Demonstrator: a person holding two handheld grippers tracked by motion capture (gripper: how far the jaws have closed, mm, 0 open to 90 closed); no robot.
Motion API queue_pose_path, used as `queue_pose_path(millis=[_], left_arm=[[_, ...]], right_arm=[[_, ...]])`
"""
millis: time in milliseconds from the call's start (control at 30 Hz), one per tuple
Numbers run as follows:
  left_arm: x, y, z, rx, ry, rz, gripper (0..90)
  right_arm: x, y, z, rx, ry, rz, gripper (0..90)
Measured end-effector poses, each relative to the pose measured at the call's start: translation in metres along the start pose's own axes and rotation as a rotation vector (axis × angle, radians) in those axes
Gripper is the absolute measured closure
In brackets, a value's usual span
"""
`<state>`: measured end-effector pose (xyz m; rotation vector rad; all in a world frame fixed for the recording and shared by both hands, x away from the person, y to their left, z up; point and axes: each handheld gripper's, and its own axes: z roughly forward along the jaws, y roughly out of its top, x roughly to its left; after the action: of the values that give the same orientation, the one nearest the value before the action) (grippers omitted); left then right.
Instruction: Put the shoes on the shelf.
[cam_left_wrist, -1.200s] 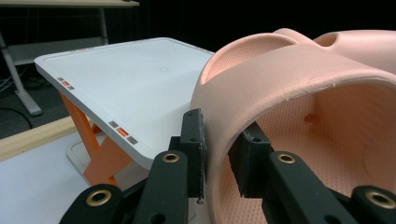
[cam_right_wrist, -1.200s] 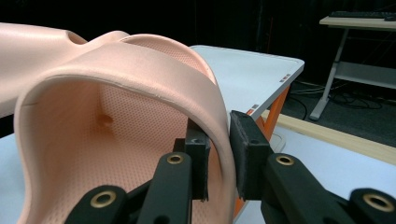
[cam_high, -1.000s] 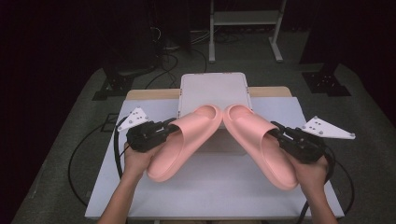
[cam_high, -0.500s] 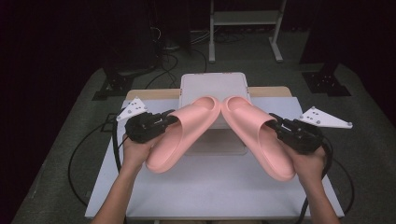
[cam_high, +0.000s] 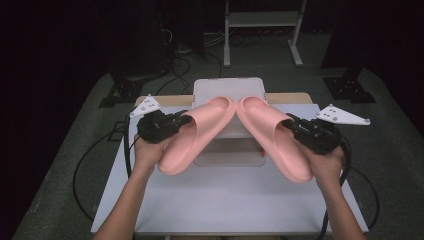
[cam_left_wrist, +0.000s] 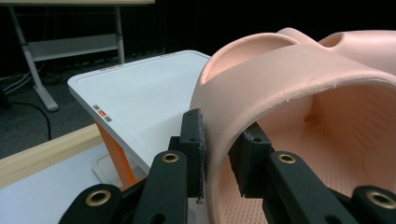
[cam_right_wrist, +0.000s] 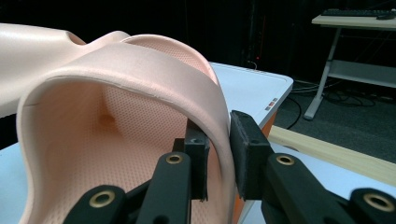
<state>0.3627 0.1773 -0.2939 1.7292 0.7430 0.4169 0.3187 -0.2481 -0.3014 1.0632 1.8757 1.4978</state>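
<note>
Dark room, white tabletop (cam_high: 230, 200): two pink foam slides held above a white box (cam_high: 227, 90).
My left tongs (cam_left_wrist: 219, 156) pinch the left slide (cam_high: 192, 137) by its strap; my right tongs (cam_right_wrist: 217, 156) pinch the right slide (cam_high: 275, 140) likewise. Light, soft, bendy; strap edge grips best.

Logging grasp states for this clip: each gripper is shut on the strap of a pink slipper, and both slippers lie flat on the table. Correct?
Not quite. The left gripper and right gripper do clamp the straps, as both gripper views show, but the left slipper and right slipper are held up, toes meeting over the white box. The high view shows it.
</note>
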Motion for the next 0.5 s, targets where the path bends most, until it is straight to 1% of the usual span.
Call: queue_pose_path(millis=[233,400,500], left_arm=[[0.008,0.002,0.006,0.007,0.003,-0.024,75.6],[0.013,0.004,0.01,0.021,0.021,-0.032,75.1],[0.015,0.005,0.012,0.019,0.028,-0.035,75.1]], right_arm=[[-0.004,0.005,0.009,0.01,-0.008,0.002,76.7],[-0.006,0.009,0.016,0.019,-0.006,0.005,76.7],[-0.007,0.011,0.019,0.024,-0.01,0.009,76.7]])
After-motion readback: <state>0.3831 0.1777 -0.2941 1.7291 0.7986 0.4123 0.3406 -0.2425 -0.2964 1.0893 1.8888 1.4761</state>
